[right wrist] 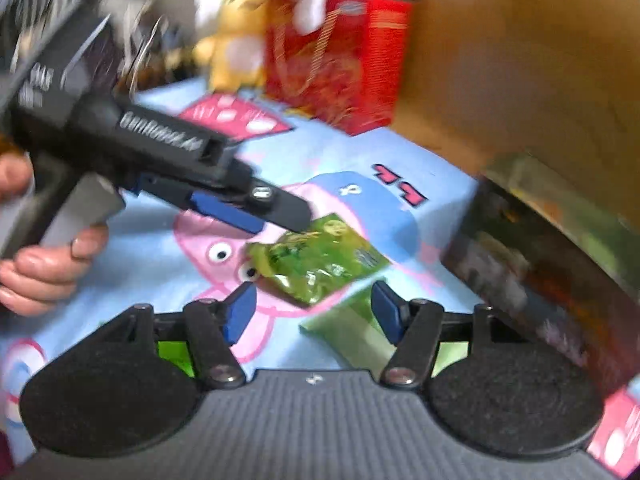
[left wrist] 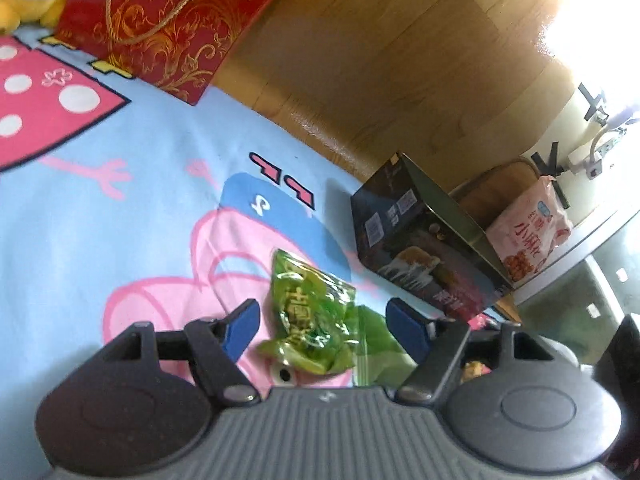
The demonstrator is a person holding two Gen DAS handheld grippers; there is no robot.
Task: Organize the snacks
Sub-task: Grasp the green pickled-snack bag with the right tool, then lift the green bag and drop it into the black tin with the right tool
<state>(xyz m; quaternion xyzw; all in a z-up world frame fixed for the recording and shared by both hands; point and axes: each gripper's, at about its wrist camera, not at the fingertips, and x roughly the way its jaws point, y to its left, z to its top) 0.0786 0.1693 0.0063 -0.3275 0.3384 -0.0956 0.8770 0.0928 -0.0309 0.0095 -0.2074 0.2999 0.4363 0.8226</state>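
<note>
On the cartoon bedsheet (left wrist: 100, 208) we see a green snack packet (left wrist: 312, 312) lying mid-sheet, between both grippers' spread fingers (left wrist: 240, 328), untouched; dark box (left wrist: 424, 240) near the sheet's edge, red gift bag (left wrist: 160, 24) beyond.

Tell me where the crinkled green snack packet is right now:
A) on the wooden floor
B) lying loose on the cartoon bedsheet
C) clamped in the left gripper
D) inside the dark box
B: the green snack packet lies on the bedsheet, between the left gripper's open jaws, unpinched.
</note>
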